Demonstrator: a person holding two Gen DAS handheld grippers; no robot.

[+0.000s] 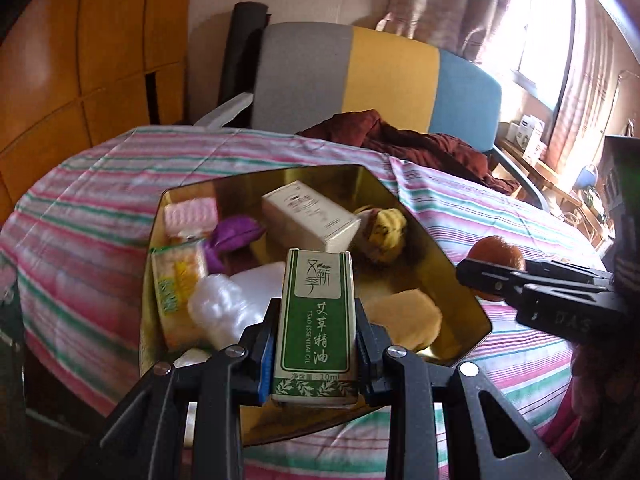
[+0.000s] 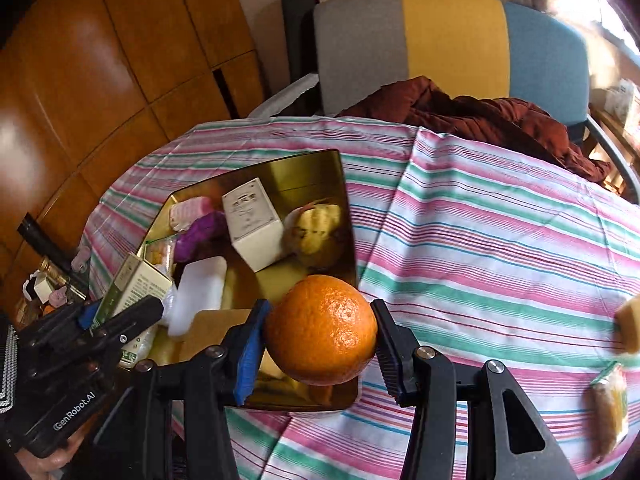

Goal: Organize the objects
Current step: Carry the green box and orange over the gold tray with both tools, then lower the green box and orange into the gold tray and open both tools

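Note:
My left gripper [image 1: 316, 336] is shut on a green and white essential-oil box [image 1: 314, 320], held upright over the near part of a gold tin tray [image 1: 452, 280]. My right gripper [image 2: 320, 336] is shut on an orange [image 2: 322, 330], held above the tray's near right corner [image 2: 348, 216]. The tray holds a cream box [image 1: 310, 216], a purple pouch [image 1: 232, 236], a pink packet [image 1: 192, 214], a white plastic item [image 1: 224, 308] and a yellow-brown soft toy [image 1: 384, 236]. The right gripper and orange [image 1: 498, 256] show at the right of the left wrist view.
The tray sits on a table with a pink, green and white striped cloth [image 2: 480, 240]. A snack packet [image 2: 610, 412] and a yellowish piece [image 2: 630, 324] lie at the cloth's right edge. A chair [image 2: 452, 40] with a dark red garment [image 2: 472, 116] stands behind. Wooden cabinets [image 2: 100, 80] are to the left.

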